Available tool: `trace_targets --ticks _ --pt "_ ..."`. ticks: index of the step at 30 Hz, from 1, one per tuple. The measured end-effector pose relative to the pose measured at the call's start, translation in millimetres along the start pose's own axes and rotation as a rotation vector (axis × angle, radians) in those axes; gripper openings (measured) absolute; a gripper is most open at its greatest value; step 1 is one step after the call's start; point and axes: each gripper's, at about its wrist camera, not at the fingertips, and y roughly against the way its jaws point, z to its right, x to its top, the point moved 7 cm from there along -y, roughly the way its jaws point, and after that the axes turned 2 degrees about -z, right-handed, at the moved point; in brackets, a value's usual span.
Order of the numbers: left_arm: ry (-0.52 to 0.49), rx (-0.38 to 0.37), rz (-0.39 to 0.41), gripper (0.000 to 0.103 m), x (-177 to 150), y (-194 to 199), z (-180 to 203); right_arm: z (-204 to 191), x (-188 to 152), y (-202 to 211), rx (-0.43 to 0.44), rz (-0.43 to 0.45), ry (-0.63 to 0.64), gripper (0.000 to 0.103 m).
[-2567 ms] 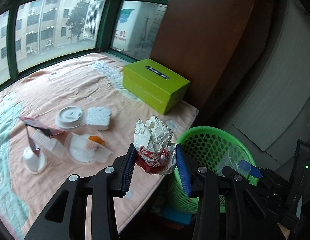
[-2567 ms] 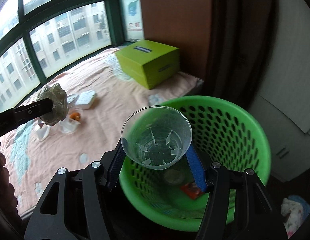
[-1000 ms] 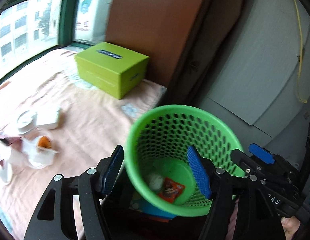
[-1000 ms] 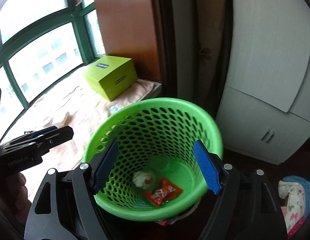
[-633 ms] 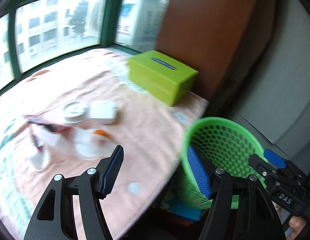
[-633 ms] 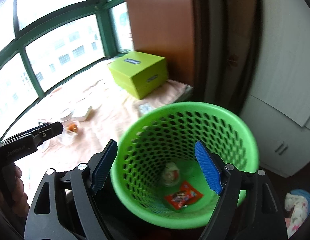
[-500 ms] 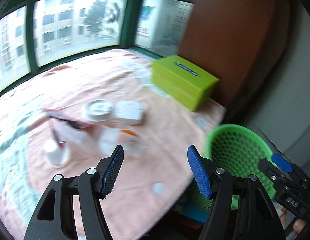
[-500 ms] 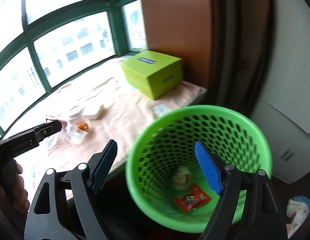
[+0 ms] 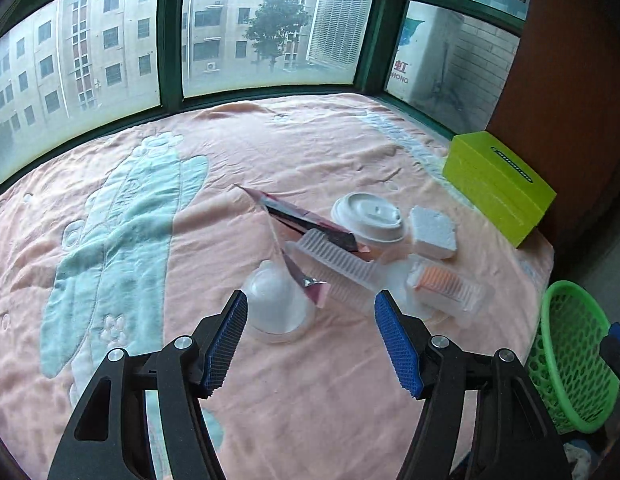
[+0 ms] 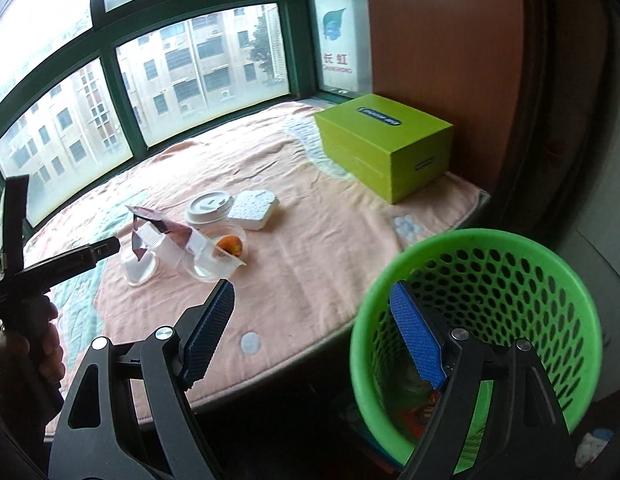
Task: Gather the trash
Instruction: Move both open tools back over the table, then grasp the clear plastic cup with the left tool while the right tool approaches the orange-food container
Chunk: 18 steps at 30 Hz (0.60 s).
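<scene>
A pile of trash lies on the pink blanket (image 9: 270, 152): a clear plastic dome (image 9: 276, 304), a torn foil wrapper (image 9: 306, 222), a white cup lid (image 9: 368, 216), a foam block (image 9: 432, 232), a ribbed plastic tray (image 9: 338, 266) and a clear box (image 9: 446, 286) with something orange inside. My left gripper (image 9: 310, 298) hangs open just in front of the dome and wrapper, holding nothing. My right gripper (image 10: 312, 287) is open and empty beside the green basket (image 10: 470, 236), whose bottom is partly hidden by a finger. In the right wrist view the left gripper's fingers (image 10: 104, 249) point at the wrapper (image 10: 150, 228).
A lime green box (image 9: 498, 188) stands at the blanket's far right corner against a brown panel. Green-framed windows run along the back. The green basket (image 9: 570, 352) stands on the floor off the bed's right edge. A hand (image 10: 42, 344) grips the left tool.
Both grippers let their trash go over the basket and opened. The left one then swung left from the basket over the blanket to the pile. The right one turned left too, basket now at its right.
</scene>
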Motion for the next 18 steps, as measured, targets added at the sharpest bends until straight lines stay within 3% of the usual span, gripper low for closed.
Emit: trace_targets --ticks 7,18 --pt "-0.033 0.043 -0.046 0.064 -8.8 -35.5 -22.0 -22.7 1.2 -20.4 0.026 -0.029 0.035 0.080" --pt "-0.045 0.009 -0.081 0.064 -11.9 -68.1 -25.4 -44.1 -1.6 -48.0 0.043 -0.076 0.073 0.080"
